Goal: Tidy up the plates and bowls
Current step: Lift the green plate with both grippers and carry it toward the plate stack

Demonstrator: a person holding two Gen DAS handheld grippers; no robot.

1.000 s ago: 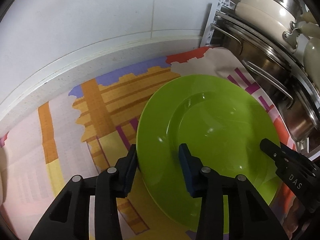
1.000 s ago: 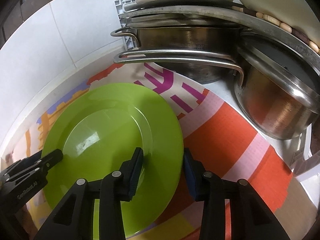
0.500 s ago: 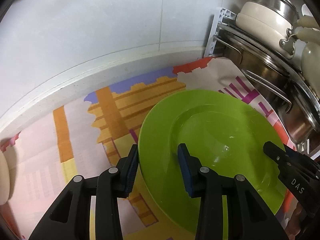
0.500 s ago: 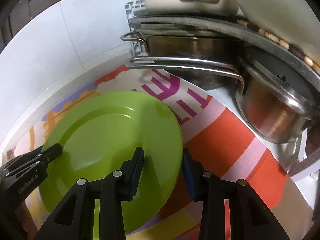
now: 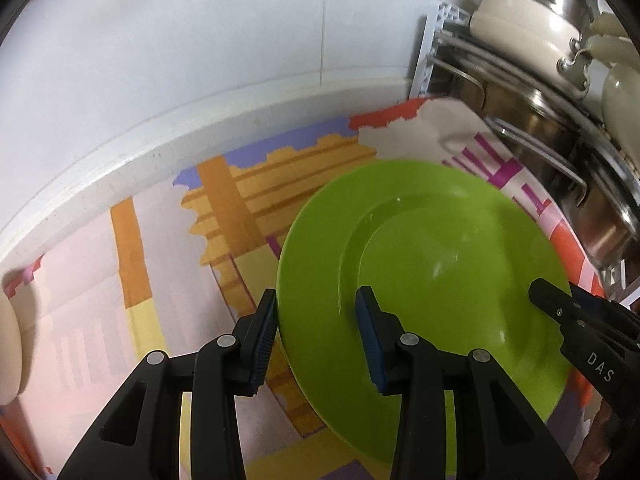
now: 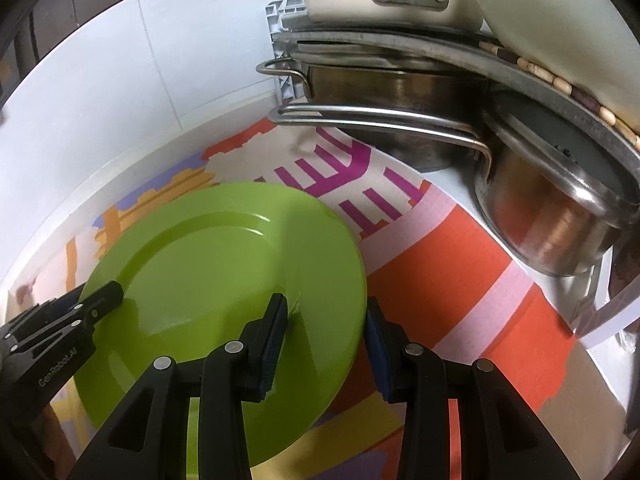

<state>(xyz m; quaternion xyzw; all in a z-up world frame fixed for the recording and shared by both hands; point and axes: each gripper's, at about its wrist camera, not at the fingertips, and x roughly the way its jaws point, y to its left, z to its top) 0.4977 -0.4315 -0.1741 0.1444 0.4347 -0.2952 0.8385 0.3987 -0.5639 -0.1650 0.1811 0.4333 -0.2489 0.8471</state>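
A home kitchen: steel pots (image 6: 404,92) stacked on a rack, white wall tiles (image 5: 200,48), a bright patterned mat (image 6: 460,280) covering the worktop.

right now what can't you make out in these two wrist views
- Green plate: its near edge is covered by the left gripper in the left view, and by the right gripper in the right view.
- Whether the pads press the rim: neither view shows it.
- Pots: cut off by the top and right edges in both views.
- Cream object: cut by the left view's left edge, unidentifiable.
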